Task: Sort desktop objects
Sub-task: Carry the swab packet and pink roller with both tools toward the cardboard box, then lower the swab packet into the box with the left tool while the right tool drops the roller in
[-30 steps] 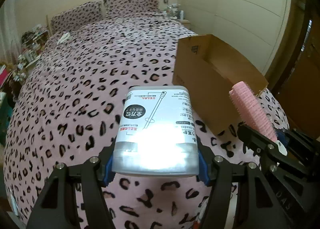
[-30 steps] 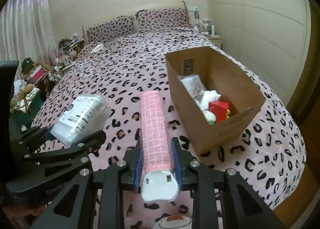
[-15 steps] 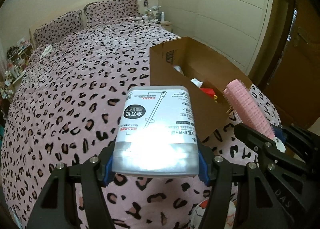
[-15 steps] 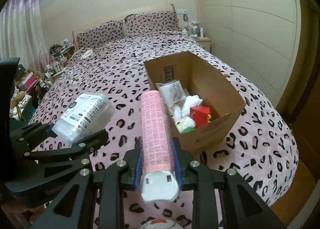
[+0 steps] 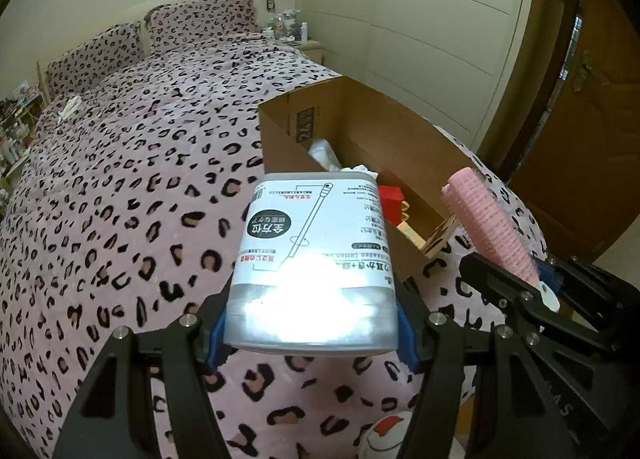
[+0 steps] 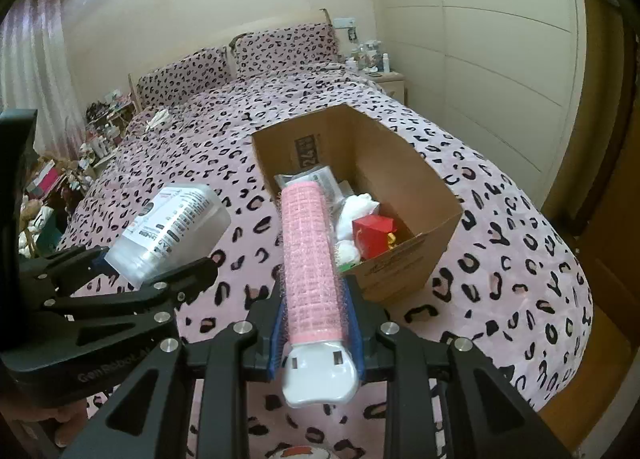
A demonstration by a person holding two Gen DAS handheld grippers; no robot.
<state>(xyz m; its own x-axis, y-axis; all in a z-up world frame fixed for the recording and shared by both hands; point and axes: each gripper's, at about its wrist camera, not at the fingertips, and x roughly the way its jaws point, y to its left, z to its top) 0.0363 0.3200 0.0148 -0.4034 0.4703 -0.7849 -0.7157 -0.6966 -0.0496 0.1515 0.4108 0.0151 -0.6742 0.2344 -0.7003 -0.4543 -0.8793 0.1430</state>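
Left gripper (image 5: 312, 333): jaws about half spread, blue pads pressed on both sides of a clear plastic cotton-swab tub (image 5: 316, 255) with a white printed label; tub held off the bed, on the near-left side of the cardboard box (image 5: 288, 143). Right gripper (image 6: 316, 329): jaws drawn in as far as they go, clamped on a pink hair roller (image 6: 310, 259) with a white end cap; roller points toward the box, its far tip over the box's near-left wall in the right wrist view. The box sits on the leopard-print bedspread (image 5: 120, 179), open at the top. Inside the box: a red carton (image 6: 374, 233), white soft items (image 6: 356, 215), a clear packet (image 6: 316, 179) toward the box's far end. Beyond the box, two matching pillows (image 6: 240, 59) and a bedside stand (image 6: 390, 81) with small bottles. Both held items are outside the box, neither touching the bedspread.
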